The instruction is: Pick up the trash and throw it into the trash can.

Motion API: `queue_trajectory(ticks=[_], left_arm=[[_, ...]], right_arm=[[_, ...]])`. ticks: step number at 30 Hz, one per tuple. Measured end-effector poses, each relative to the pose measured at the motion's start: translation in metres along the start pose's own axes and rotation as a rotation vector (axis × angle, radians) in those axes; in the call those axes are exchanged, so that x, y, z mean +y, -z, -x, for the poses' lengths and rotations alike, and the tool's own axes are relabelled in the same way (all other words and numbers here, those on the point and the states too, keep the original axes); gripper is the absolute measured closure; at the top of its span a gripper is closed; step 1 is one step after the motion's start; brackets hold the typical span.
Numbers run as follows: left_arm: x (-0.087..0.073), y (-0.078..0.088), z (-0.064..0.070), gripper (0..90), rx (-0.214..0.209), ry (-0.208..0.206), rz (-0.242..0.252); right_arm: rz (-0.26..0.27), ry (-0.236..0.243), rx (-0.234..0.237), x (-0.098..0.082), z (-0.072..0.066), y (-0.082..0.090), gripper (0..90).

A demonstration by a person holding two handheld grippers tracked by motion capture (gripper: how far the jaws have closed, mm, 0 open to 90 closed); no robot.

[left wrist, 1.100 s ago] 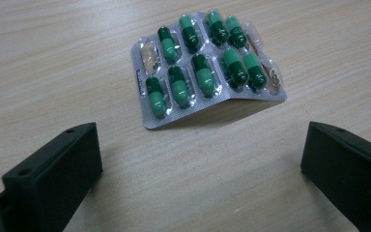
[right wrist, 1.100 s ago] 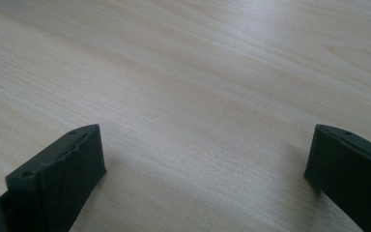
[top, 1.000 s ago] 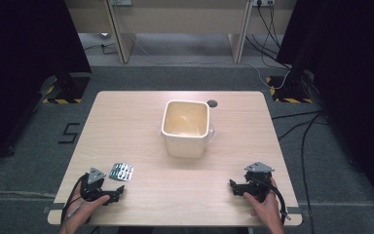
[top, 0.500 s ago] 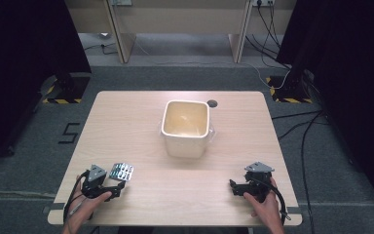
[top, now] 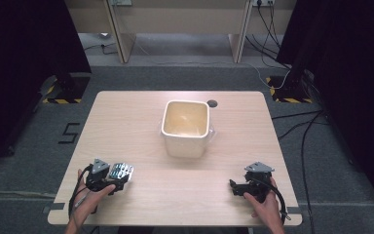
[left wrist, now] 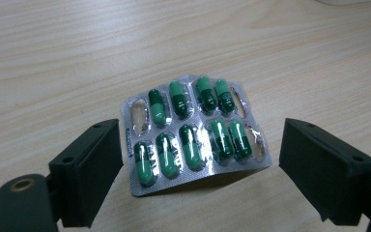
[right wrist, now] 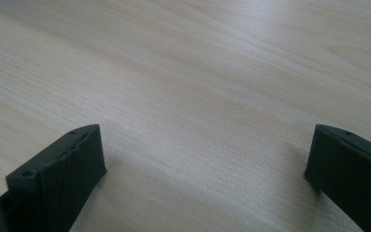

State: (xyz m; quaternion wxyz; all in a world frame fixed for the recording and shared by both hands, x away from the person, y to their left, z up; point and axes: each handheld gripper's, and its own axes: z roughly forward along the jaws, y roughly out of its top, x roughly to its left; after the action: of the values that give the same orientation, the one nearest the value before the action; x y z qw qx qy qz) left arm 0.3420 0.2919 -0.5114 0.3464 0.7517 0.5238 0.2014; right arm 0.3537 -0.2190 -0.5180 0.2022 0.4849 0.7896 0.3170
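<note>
A silver blister pack of green capsules (left wrist: 193, 130) lies on the wooden table, its near edge lifted a little; some pockets are empty. In the high view the blister pack (top: 121, 171) sits at the front left. My left gripper (top: 113, 183) is open, its jaws either side of the pack's near edge without touching it (left wrist: 198, 169). At the front right my right gripper (top: 236, 187) rests low over bare wood, open with nothing between its jaws (right wrist: 203, 169).
A cream square tub (top: 186, 126) stands in the middle of the table (top: 126, 122), with a small dark round hole (top: 212, 103) behind it. Cables and black stands line the floor on both sides.
My left gripper has crept forward toward the blister pack, so its jaws now flank the near edge. The right gripper has stayed put.
</note>
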Motion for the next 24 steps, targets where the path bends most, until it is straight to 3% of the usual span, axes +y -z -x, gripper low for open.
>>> queue_trajectory(ticks=[17, 24], left_arm=[[0.017, -0.02, 0.002, 14.7, 0.038, -0.018, -0.021], [0.013, -0.025, 0.002, 14.6, 0.053, -0.007, -0.033]], right_arm=[[-0.001, 0.0, 0.001, 0.0, 0.0, 0.0, 0.3], [0.0, 0.002, 0.004, 0.0, 0.0, 0.0, 0.3]])
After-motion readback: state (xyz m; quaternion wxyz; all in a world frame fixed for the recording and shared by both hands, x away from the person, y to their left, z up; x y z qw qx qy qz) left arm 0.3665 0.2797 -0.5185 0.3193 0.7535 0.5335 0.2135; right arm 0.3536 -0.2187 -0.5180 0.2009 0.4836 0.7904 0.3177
